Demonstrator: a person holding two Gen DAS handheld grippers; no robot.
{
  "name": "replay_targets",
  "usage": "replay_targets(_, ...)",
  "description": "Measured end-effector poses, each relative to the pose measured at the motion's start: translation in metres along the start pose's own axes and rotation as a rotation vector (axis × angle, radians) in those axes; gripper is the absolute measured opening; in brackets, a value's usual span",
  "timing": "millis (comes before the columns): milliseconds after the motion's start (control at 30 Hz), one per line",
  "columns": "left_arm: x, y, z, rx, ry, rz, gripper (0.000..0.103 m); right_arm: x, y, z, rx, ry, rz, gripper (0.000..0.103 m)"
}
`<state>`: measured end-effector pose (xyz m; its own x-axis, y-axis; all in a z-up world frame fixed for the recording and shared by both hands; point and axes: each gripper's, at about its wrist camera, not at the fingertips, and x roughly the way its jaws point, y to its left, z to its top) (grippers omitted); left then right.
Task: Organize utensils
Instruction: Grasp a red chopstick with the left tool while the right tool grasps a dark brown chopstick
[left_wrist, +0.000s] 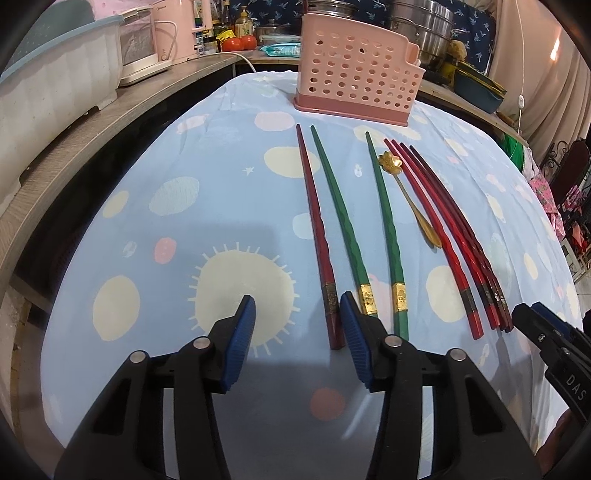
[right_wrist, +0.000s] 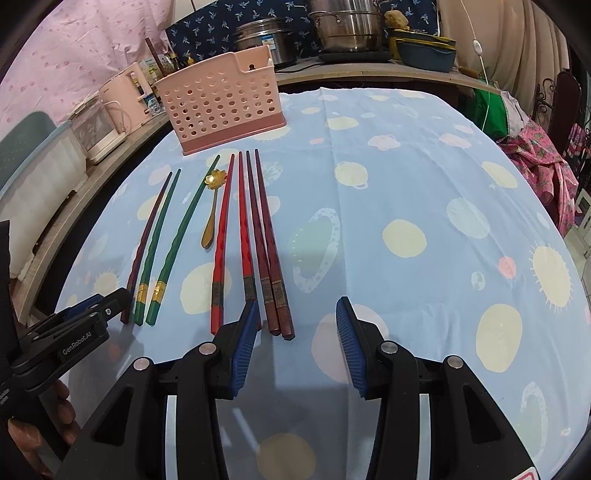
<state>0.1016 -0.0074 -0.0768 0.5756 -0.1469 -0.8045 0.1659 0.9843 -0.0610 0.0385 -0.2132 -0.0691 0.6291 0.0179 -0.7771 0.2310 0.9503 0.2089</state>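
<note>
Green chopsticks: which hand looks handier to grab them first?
Probably the left. The left gripper hangs open right at the green chopsticks' gold-banded ends; the right gripper sits nearer the red ones.

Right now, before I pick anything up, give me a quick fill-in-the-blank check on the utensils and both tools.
1. The pink holder stands ____ the far ends of the chopsticks.
2. The gold spoon lies between a ____ chopstick and a red one.
3. The number of green chopsticks on the cloth is ____.
4. Left tool and right tool both hold ____.

Missing words: beyond; green; two; nothing
</note>
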Motion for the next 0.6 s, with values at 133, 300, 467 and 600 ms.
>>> replay_targets(133,0.000,0.002,0.000,-0.003,0.000,0.001,0.042,0.003,0.000,0.001,-0.008,0.005,-0.002,0.041)
replay_targets(300,0.000,0.003,-0.001,-0.002,0.000,-0.001,0.042,0.010,0.000,0.004,-0.010,0.016,0.004,0.031)
replay_targets(467,0.002,0.003,-0.001,0.002,0.006,0.006,0.041,0.015,0.001,0.010,-0.008,0.019,0.015,0.025)
replay_targets(600,0.002,0.002,-0.002,0.003,0.006,0.007,0.041,0.019,0.002,0.012,-0.014,0.021,0.019,0.023)
